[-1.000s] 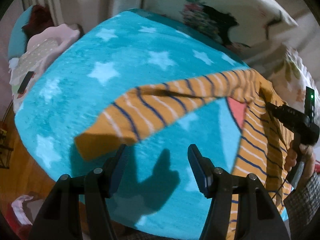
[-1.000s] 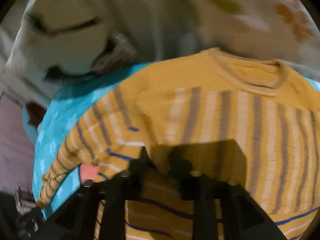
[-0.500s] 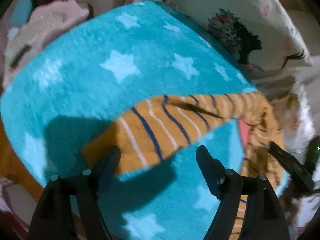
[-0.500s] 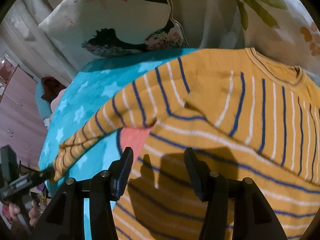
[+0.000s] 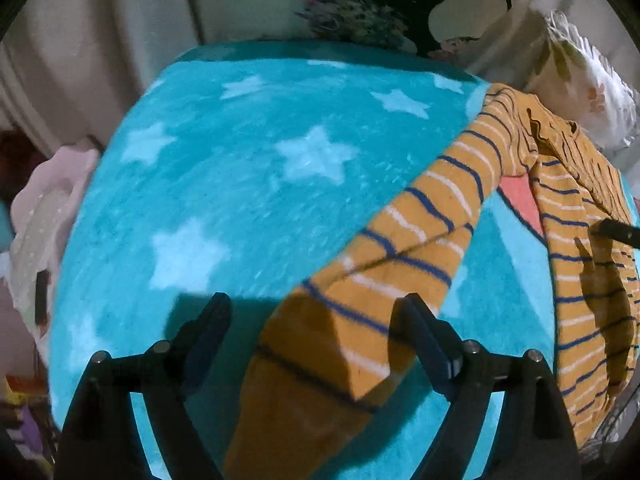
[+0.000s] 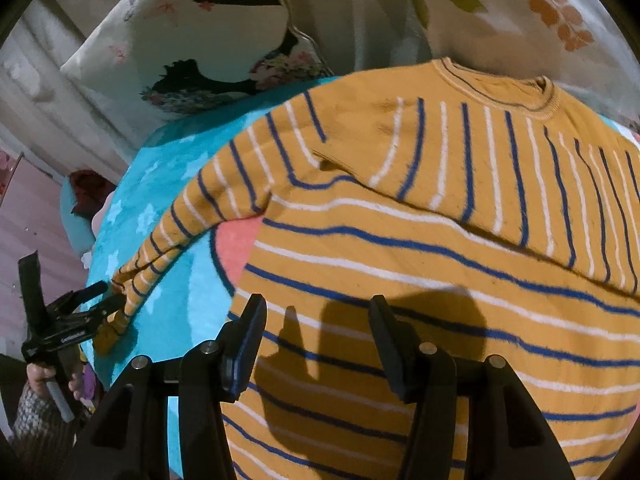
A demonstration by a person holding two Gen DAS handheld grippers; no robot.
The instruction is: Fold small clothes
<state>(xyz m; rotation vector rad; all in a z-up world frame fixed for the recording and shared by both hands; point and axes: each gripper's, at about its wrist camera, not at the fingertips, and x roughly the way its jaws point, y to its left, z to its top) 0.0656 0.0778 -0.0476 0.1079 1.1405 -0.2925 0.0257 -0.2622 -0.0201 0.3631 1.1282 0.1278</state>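
Left wrist view: mustard-yellow knit sweater with blue and white stripes (image 5: 420,240) lies on a turquoise star-patterned blanket (image 5: 240,184), sleeve stretched out. Left gripper (image 5: 316,344) straddles the cuff, released; right gripper (image 6: 316,344) hovers released over the body. Sleeve-folding seems next, needing a cuff grasp.

We see a bed covered by a turquoise blanket (image 5: 248,184) with pale stars. Directly on it lies a mustard sweater (image 6: 420,240) striped blue and white, spread beneath and ahead of the right claw, its sleeve (image 5: 400,256) stretched out between the left claw's open fingers. Printed pillows (image 6: 224,52) rest beyond.
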